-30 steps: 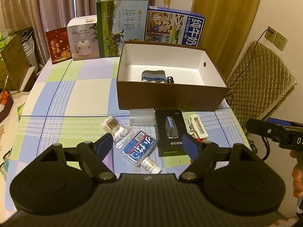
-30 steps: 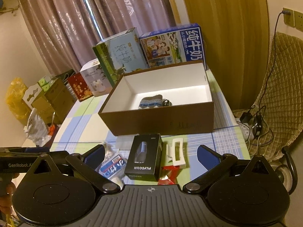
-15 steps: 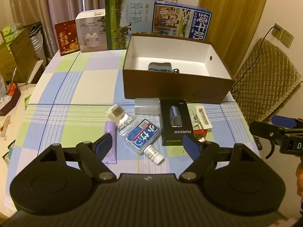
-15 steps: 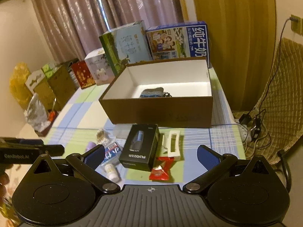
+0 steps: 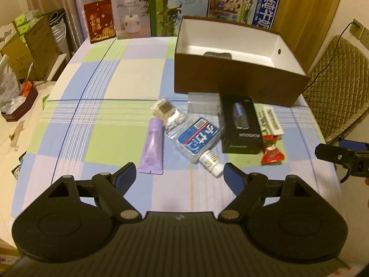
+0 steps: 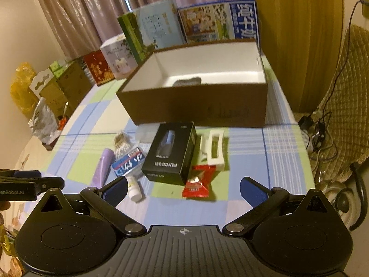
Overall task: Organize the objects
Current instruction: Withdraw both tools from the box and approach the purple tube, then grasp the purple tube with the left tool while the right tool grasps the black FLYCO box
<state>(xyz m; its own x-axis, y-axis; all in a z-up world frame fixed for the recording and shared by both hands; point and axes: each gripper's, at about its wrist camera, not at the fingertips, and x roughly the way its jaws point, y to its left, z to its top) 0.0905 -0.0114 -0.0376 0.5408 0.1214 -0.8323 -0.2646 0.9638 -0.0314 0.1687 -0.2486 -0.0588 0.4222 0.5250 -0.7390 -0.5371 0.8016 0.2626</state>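
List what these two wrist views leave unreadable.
- Grey item inside the brown box: near wall hides most of it, both views.
- Clear container: blurred; black box covers it in right view.
- White bottle label: too small.

This is a room in a home. A checked cloth covers the tabletop [image 5: 110, 124]. Long curtains [image 6: 92, 11] hang at 12 o'clock. A soft padded chair [image 5: 341, 80] stands at 3 o'clock, with a wall plug [image 5: 358, 28] above it. Milk cartons [image 6: 219, 20] and gift boxes [image 5: 99, 20] line the far edge. Cardboard boxes [image 5: 34, 46] sit at 10 o'clock.
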